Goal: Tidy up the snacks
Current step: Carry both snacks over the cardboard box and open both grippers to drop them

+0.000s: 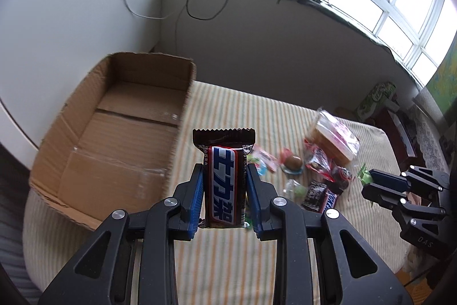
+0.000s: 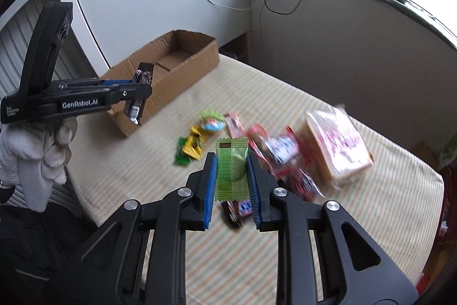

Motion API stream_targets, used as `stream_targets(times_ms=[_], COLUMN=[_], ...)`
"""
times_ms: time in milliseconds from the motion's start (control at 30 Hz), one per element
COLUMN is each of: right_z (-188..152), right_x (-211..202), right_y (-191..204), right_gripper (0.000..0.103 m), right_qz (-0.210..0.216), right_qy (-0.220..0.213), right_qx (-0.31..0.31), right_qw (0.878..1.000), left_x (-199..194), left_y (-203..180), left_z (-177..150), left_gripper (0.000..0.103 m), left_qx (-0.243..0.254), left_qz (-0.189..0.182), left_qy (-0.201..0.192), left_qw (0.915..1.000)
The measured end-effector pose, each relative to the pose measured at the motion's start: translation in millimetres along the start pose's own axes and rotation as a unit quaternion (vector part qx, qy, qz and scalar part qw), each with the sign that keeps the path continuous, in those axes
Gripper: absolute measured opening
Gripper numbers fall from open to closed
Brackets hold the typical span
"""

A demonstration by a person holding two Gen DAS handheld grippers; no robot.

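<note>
Left wrist view: cardboard box (image 1: 114,133) is seen open on the striped cloth, left of the snack pile (image 1: 314,170). Chocolate bar (image 1: 224,185) is clamped upright in the left gripper (image 1: 225,185), just right of the box. Green packet (image 2: 231,173) is pinched by the right gripper (image 2: 231,176), pitched down above the pile; gloved hand (image 2: 42,150) is gripping the left handle.

Left tool (image 2: 140,93): black frame, white "GenRobot.AI" lettering, blue pads.
Right tool (image 2: 230,176): black linkages, silver round screws, ribbed blue pads.
Hand (image 2: 54,150): white fabric glove.
</note>
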State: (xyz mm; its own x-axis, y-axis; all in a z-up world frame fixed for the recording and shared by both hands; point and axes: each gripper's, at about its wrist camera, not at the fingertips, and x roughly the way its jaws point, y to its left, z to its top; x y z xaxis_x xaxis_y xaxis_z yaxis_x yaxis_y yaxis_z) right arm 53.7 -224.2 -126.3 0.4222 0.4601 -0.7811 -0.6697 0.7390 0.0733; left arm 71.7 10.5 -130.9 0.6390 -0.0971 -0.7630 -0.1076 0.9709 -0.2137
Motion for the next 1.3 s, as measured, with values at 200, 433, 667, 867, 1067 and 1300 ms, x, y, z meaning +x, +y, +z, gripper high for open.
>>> stream_targets(times_ms=[200,433,667,867,1067,1300], right_z=[44,99,142,153,155,157], right_x=[25,72,132,166,179,161], right_y=[31,68,95,108,120,112], right_gripper=[0.022,0.022,0.022,0.022,0.042,0.06], right_qz=[0.017,0.037,0.051,0.052,0.056,0.046], right_qy=[-0.011,-0.011,0.013,0.031,0.041,0.018], right_qx=[-0.011,-0.024,-0.038,-0.048,-0.049,-0.026], right_qw=[1.0,0.999,0.998,0.997,0.996,0.998], left_x=[-11,-18,-15,-8,-6,-9], left_y=[32,78,113,128,136,139], left_z=[6,9,7,6,9,9], left_gripper=[0.027,0.027,0.027,0.027,0.027,0.027], left_qx=[-0.014,-0.036,-0.056,-0.07,-0.079,-0.075], left_qz=[0.016,0.036,0.055,0.055,0.049,0.057], left_qy=[-0.007,-0.01,-0.004,0.002,0.006,0.004], left_qw=[0.9997,0.9986,0.9969,0.996,0.9957,0.9956])
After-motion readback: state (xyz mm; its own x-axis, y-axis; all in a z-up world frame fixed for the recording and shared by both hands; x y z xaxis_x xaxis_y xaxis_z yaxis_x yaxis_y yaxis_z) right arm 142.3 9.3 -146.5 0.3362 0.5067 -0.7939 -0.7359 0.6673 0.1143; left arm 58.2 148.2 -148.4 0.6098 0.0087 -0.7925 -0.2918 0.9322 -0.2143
